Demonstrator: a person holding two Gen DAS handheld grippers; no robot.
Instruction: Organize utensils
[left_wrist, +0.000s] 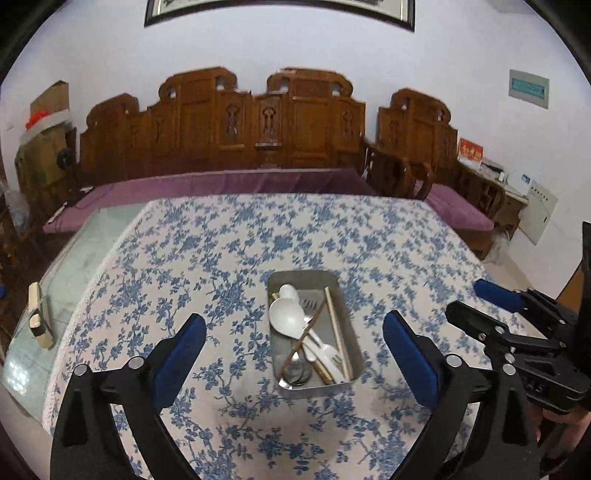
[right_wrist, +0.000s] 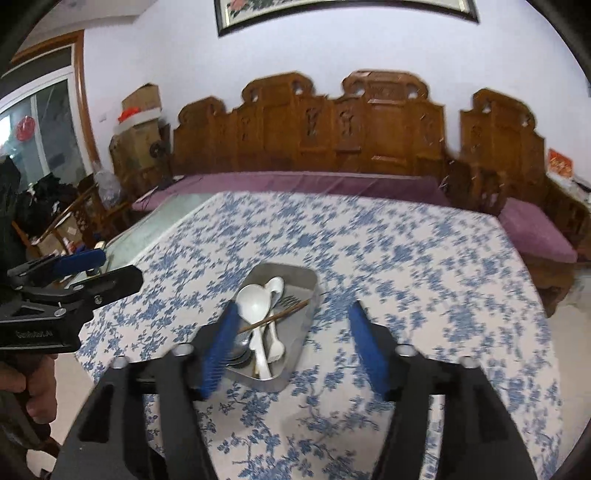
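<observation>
A metal tray (left_wrist: 354, 347) sits on the blue-flowered tablecloth and holds white spoons (left_wrist: 286, 317), a fork, metal spoons and chopsticks (left_wrist: 338, 328). My left gripper (left_wrist: 293, 332) is open and empty, held above the tray's near end. In the right wrist view the same tray (right_wrist: 308, 286) lies ahead and left, with the white spoons (right_wrist: 253, 304) and a brown chopstick (right_wrist: 280, 317) across them. My right gripper (right_wrist: 291, 321) is open and empty, its left finger over the tray. The right gripper also shows in the left wrist view (left_wrist: 476, 299), and the left gripper in the right wrist view (right_wrist: 110, 267).
The tablecloth (left_wrist: 221, 258) covers most of a glass-topped table (left_wrist: 92, 243). A small wooden-and-black object (left_wrist: 38, 314) lies on the bare glass at the left. A carved wooden bench with purple cushions (left_wrist: 229, 181) stands behind the table.
</observation>
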